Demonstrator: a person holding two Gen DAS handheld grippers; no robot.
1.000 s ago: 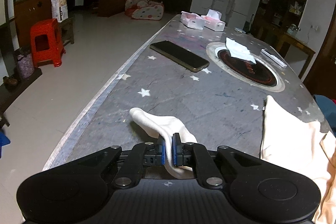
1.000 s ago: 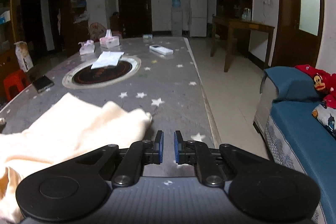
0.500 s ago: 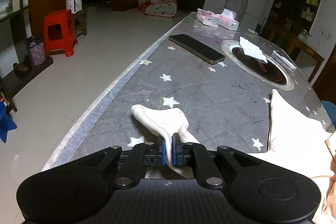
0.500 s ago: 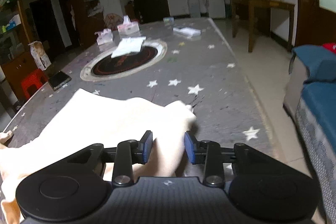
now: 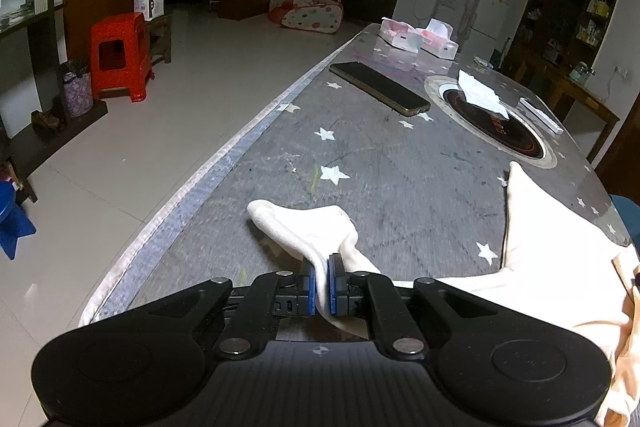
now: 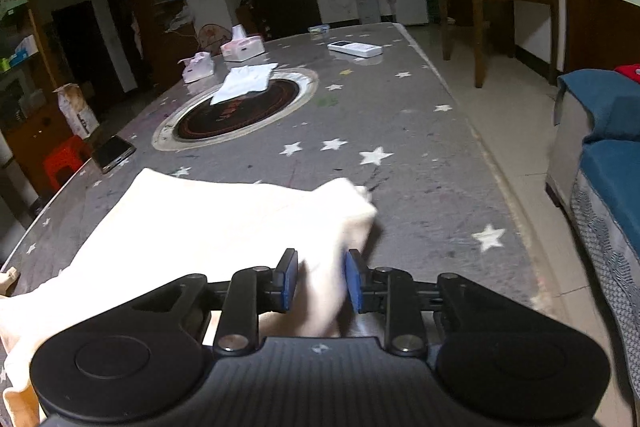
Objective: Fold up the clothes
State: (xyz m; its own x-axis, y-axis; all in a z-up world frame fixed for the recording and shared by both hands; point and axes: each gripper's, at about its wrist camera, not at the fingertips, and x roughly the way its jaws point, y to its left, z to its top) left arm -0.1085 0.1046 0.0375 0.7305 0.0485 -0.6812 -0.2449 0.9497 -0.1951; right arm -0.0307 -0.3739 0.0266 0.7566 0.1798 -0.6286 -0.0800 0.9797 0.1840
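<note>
Pinching a bunched end of the cream garment (image 5: 316, 239), the left gripper (image 5: 321, 289) has its jaws pressed together on the cloth near the left edge of the desk (image 5: 400, 167). The pinched part looks like a sleeve or corner, with its rounded tip resting on the grey star-patterned top just beyond the blue pads. The rest of the garment runs off to the right, where a broad pale panel rises to a point.

In the right wrist view the same garment (image 6: 208, 219) lies spread over the near half of the desk, its right corner bunched up. The right gripper (image 6: 322, 283) has its jaws spread, with that bunched corner lying between them; the pads do not appear to press the cloth yet, though blur makes the contact hard to judge.

The fabric looks soft, light and limp. It sags and creases wherever it is not supported, so it should drape rather than hold a line, and a single-layer pinch may slip or drag the whole piece over the smooth top. Corners, cuffs or hems are the sound places to take hold, since they gather into a thicker wad the pads can bite. Both ends need to be held evenly for a straight fold. A phone (image 5: 380, 89), tissue boxes (image 5: 418, 37) and a paper (image 5: 480, 93) on the round inset lie farther away, well apart from the garment.
</note>
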